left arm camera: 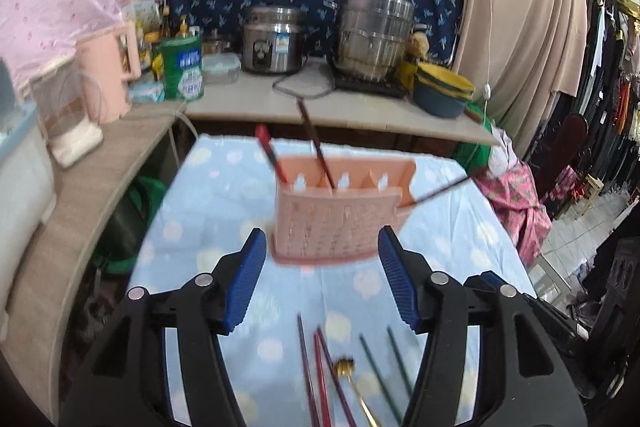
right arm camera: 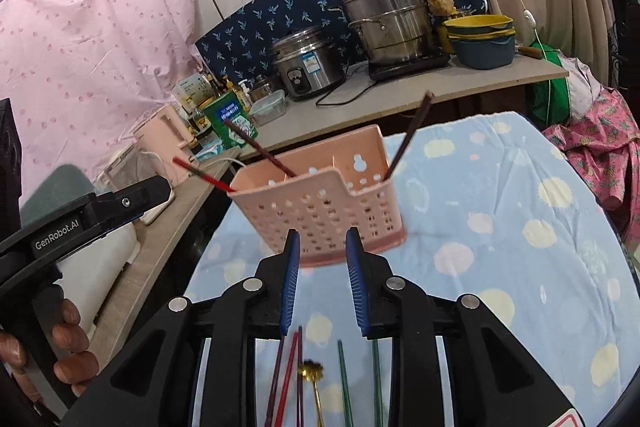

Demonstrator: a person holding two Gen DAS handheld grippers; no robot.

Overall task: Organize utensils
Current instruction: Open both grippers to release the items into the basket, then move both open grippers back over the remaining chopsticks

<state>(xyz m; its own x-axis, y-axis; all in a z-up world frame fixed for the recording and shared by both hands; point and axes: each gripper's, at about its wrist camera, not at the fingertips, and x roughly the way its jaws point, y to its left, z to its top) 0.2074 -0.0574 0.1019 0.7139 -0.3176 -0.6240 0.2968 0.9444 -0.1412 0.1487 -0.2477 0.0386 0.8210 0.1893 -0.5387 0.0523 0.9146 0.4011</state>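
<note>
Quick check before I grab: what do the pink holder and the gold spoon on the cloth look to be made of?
Holder: looks like moulded plastic, matte pink, with punched holes, thin walls and a keyhole slot in its back wall. Spoon: probably metal with a shiny gold finish, given its thin handle and bright glints; blur leaves coated plastic possible.

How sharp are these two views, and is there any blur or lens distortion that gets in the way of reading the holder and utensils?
Left wrist: holder and the chopsticks on the cloth are motion-smeared; the counter edge bows. Right wrist: holder sharper, chopsticks slightly soft; strong fisheye curve, dark corners. Lighting is even, without glare.
</note>
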